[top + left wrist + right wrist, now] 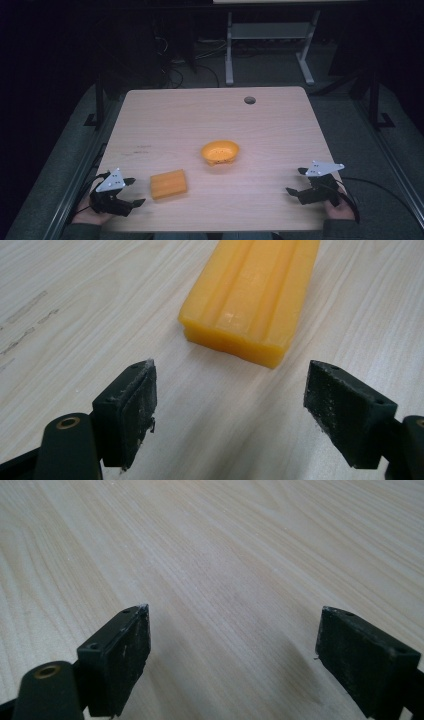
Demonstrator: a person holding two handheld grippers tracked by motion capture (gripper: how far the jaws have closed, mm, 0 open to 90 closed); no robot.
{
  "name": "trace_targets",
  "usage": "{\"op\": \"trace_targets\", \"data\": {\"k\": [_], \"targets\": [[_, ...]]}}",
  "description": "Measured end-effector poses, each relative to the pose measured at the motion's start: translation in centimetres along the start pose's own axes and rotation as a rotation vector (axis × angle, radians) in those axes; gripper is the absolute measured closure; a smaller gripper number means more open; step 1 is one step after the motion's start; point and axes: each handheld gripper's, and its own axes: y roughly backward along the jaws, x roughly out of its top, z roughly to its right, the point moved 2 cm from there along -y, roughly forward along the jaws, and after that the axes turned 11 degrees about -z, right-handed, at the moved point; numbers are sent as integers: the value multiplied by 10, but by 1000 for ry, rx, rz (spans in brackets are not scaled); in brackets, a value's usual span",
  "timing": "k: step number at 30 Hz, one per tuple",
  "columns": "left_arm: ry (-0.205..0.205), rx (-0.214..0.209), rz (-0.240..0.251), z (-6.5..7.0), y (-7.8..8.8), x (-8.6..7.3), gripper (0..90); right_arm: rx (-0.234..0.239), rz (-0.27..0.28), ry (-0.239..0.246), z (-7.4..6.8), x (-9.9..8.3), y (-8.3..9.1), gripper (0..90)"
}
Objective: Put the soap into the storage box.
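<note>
An orange ridged block (168,183) lies flat on the wooden table (210,120), front left of centre. In the left gripper view the orange block (252,292) sits just ahead of the jaws. My left gripper (134,192) rests near the front left corner, open, a short way left of the block, nothing between its jaws (232,410). An orange bowl (220,152) stands upright near the table's middle. My right gripper (296,181) is at the front right, open and empty (232,655) above bare wood.
A round cable hole (249,100) sits near the table's far edge. A white desk frame (270,45) stands on the floor beyond. Metal rails run along both table sides. Cables trail from the right gripper over the front right edge.
</note>
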Motion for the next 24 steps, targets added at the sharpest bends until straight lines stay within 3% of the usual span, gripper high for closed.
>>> {"op": "trace_targets", "data": {"k": [10,19,24], "targets": [[-25,-12,-27,3,-6,6,207,5,-5,16,-2,2,-1,137],[-35,-33,-20,6,-8,11,205,12,-11,28,-3,3,-3,137],[-39,-25,-13,6,-7,13,205,13,-11,27,-3,3,-2,137]]}}
